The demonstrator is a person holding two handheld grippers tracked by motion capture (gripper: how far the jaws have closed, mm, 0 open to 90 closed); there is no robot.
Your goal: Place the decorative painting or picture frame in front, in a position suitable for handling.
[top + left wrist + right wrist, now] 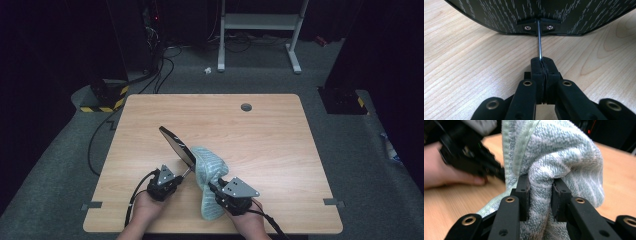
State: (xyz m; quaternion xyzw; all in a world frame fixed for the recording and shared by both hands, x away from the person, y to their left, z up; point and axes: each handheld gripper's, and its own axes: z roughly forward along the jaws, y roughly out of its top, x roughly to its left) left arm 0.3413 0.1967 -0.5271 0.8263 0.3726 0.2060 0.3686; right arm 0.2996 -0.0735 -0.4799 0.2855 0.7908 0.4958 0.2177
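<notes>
Both tongs are busy, and from the high view my left tongs (176, 179) sit at about seven o'clock on the desk (260, 125), clenched on the thin metal stem of a dark oval mirror (176, 145) that leans up toward eleven o'clock. My right tongs (218, 191) sit at about five o'clock, gripping a pale green striped towel (210, 172) bunched against the mirror's right face. I count one mirror, one towel, two tongs and two hands (145, 212). A grey round grommet (246, 107) sits at twelve o'clock.

Looking along my left tongs (541, 63), the jaws are pressed tight together on the stem (539, 40), which rises to a small bracket with two screws (538, 27) on the mirror's black speckled back (541, 10). The mirror's lower edge is close above the desk; whether it touches I cannot tell.

Looking along my right tongs (540, 197), the jaws pinch a thick fold of towel (559, 152), cloth bulging above and hanging below. My other hand (446, 173) and its tongs blur at ten o'clock.

I judge I am at the wiping step: mirror steadied, cloth at the glass. The next move calls for sweeping the towel across the face while the left grip keeps the thin stem from twisting.
</notes>
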